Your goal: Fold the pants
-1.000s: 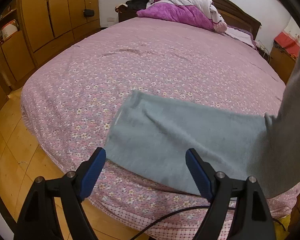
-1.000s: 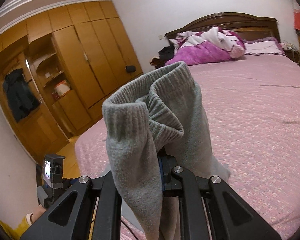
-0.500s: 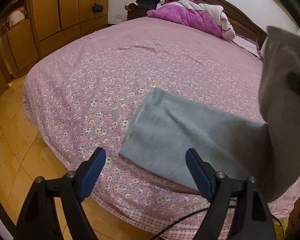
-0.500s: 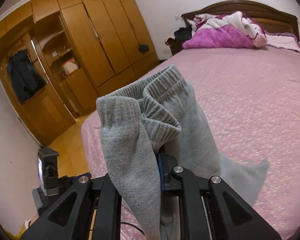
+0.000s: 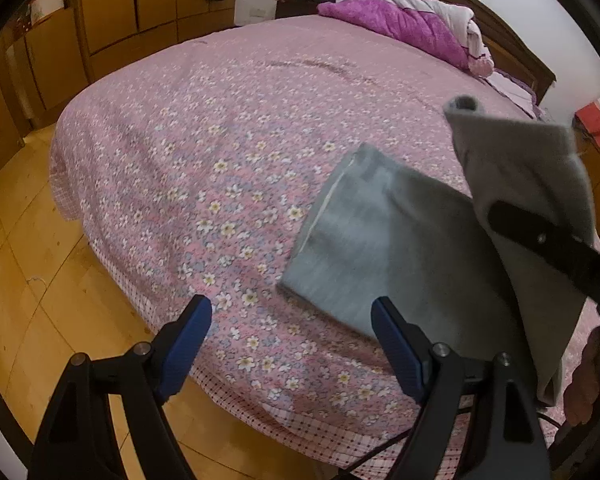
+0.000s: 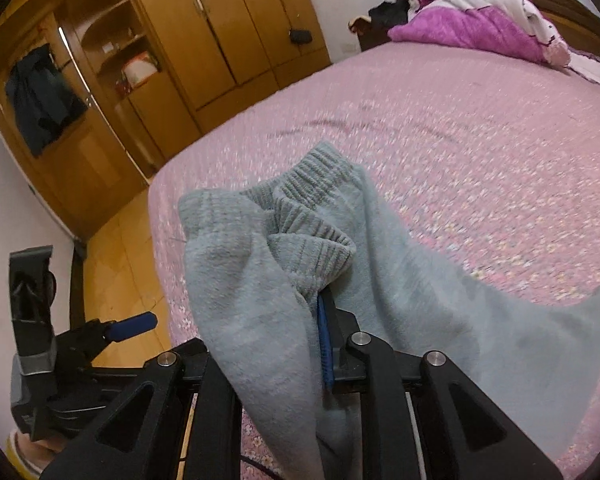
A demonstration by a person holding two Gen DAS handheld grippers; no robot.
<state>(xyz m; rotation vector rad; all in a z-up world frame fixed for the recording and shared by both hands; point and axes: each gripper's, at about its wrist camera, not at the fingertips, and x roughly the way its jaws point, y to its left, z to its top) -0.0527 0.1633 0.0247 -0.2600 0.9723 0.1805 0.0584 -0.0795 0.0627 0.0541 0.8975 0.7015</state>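
We see grey fleece pants (image 5: 384, 240) with a ribbed knit waistband (image 6: 312, 208). One flat rectangular part lies on the pink floral bedspread (image 5: 220, 160), right of centre in the left view. Our right gripper (image 6: 325, 332) is clamped on the bunched waistband, lifted at centre frame. Our left gripper (image 5: 290, 344) is spread wide and holds nothing, low over the bed edge. Versus 0.5 s ago, the lifted end sits lower and the flat part has shifted right in the left view.

The left tool (image 5: 290, 334) hangs with its fingers spread wide apart, gripping nothing. The right tool (image 6: 320, 320) is raised, fingers pinched tight on cloth.
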